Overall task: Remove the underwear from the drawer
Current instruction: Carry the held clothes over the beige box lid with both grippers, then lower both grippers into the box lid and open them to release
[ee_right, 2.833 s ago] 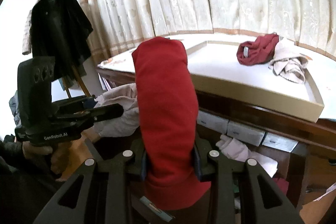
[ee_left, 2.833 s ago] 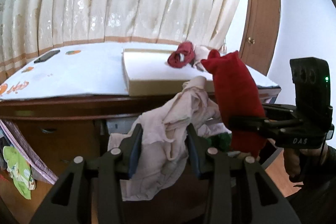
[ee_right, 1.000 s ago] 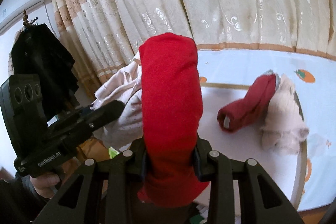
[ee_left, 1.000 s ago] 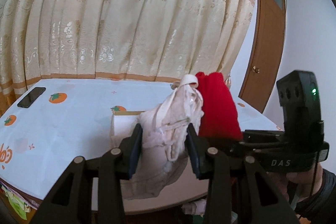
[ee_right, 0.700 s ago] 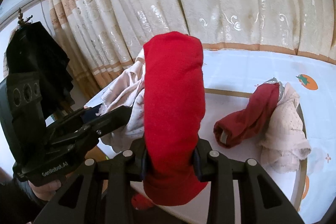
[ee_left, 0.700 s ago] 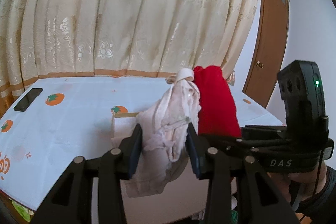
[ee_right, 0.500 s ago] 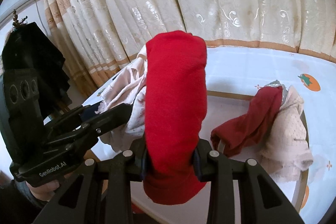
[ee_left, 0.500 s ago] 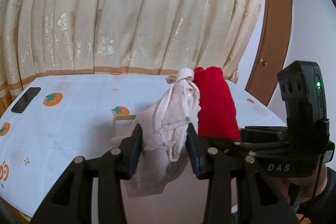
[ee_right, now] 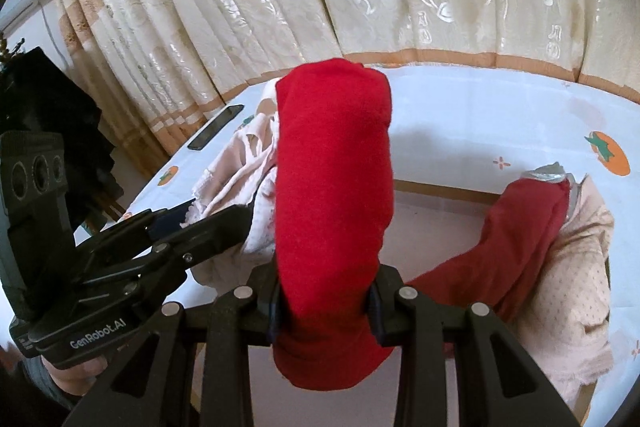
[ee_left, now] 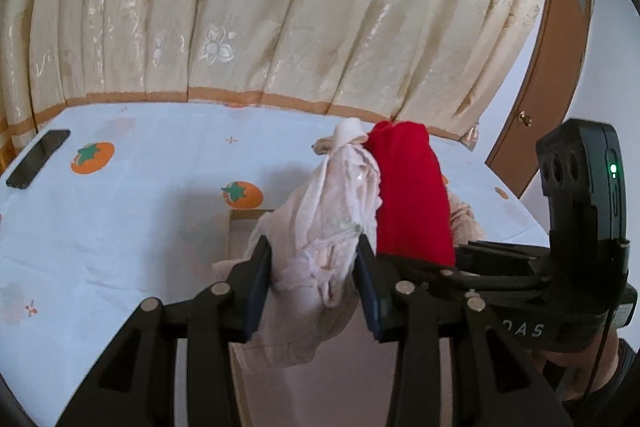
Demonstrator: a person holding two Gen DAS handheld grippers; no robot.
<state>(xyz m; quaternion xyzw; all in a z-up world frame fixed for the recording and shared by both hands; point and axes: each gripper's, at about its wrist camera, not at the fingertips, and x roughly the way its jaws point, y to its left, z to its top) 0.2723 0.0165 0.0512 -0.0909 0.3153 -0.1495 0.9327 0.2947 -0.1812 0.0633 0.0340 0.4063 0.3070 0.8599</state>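
Note:
My left gripper (ee_left: pixel 314 281) is shut on a pale pink lace underwear (ee_left: pixel 328 215), held above a shallow cardboard tray (ee_left: pixel 248 217) on the table. My right gripper (ee_right: pixel 324 297) is shut on a bright red underwear (ee_right: pixel 332 195), right beside the pink one, over the same tray (ee_right: pixel 444 189). The red piece also shows in the left wrist view (ee_left: pixel 412 191), and the pink piece in the right wrist view (ee_right: pixel 236 171). A dark red garment (ee_right: pixel 516 227) and a beige dotted garment (ee_right: pixel 576 279) lie in the tray at the right. The drawer is out of view.
The table has a white cloth (ee_left: pixel 120 219) printed with orange fruit. A black phone (ee_left: pixel 38 159) lies at its far left. Cream curtains (ee_left: pixel 280 7) hang behind. A brown door (ee_left: pixel 552 67) is at the right. Dark clothing (ee_right: pixel 48 107) hangs at the left.
Both grippers have risen from the drawer below the table edge to above the tabletop and moved forward over the tray, each still holding its garment.

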